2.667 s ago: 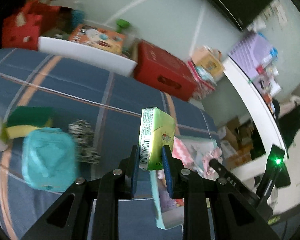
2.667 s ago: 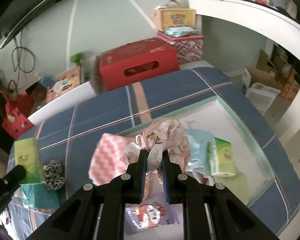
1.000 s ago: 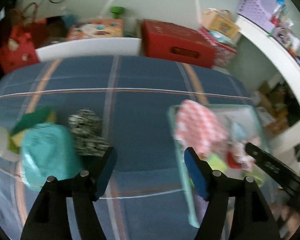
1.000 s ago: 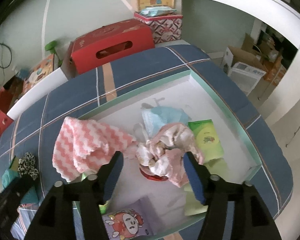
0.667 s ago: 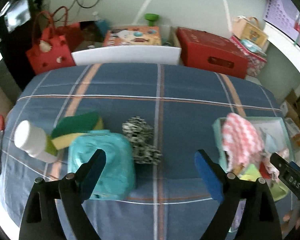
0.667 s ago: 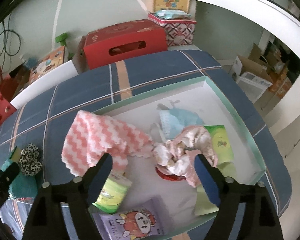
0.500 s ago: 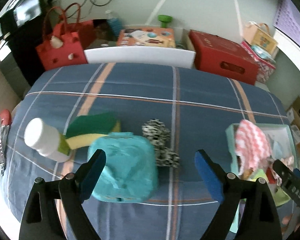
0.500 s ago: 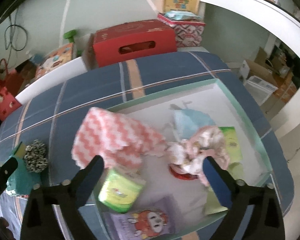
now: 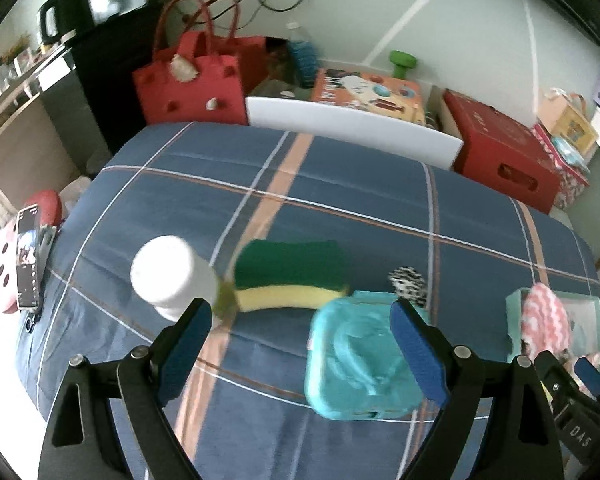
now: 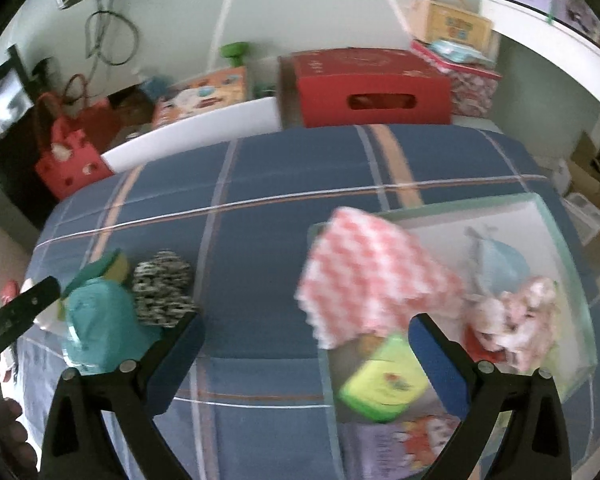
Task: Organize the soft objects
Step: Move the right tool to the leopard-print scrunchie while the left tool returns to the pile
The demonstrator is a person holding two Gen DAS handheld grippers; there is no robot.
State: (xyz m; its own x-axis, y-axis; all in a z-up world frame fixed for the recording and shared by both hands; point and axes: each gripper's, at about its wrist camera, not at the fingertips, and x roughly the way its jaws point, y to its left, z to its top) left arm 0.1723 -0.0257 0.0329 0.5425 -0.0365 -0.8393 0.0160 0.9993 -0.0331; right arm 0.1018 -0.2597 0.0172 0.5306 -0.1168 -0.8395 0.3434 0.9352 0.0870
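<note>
Grippers both gape wide and empty, so bring your left gripper (image 9: 300, 334) down squarely over the green-and-yellow sponge (image 9: 290, 274) lying between white bottle (image 9: 166, 276) and teal pouch (image 9: 362, 364), while your right gripper (image 10: 306, 354) takes the leopard scrunchie (image 10: 162, 288).

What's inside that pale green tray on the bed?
The tray holds a pink zigzag cloth draped over its rim, a green tissue pack, a floral scrunchie, a blue mask. Whatever lies under the cloth is hidden.
</note>
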